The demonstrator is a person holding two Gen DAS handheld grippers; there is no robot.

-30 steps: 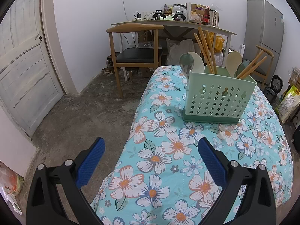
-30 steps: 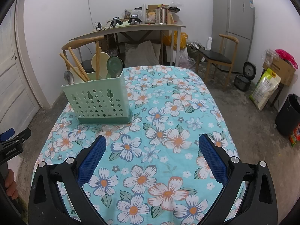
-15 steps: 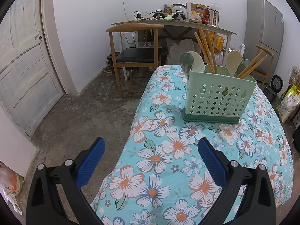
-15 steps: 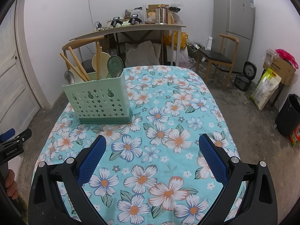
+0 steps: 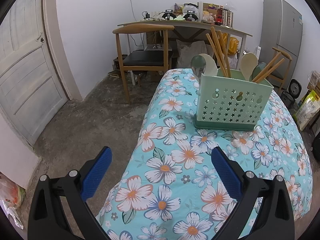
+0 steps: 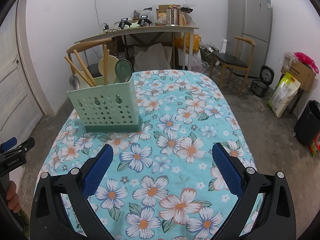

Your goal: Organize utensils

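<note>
the left gripper (image 5: 161, 160) hangs over the near left edge of the tabletop (image 5: 280, 160), which is covered in a turquoise floral cloth; its blue-padded jaws stand wide apart with nothing between them. the right gripper (image 6: 162, 157) hangs over the near middle of the same cloth, its jaws equally wide and empty.

the task's thing, a pale green utensil caddy (image 6: 106, 108) with star-shaped cutouts and a darker green base, stands upright on the cloth, well ahead of both grippers: toward the far left in the right wrist view, toward the right in the left wrist view (image 5: 233, 105). inside it stand wooden chopsticks (image 6: 85, 70) leaning at angles, a metal spoon (image 6: 74, 82), a cream spoon (image 6: 111, 65) and a dark green spoon (image 6: 123, 69), all with their heads above the rim. which compartment each sits in cannot be told.

at the left edge of the right wrist view, the left gripper's black body and a hand (image 6: 13, 197) gripping its handle show.

behind the tabletop stand a wooden chair (image 5: 144, 56), a cluttered desk (image 6: 140, 31) and a grey refrigerator (image 6: 250, 26).
</note>
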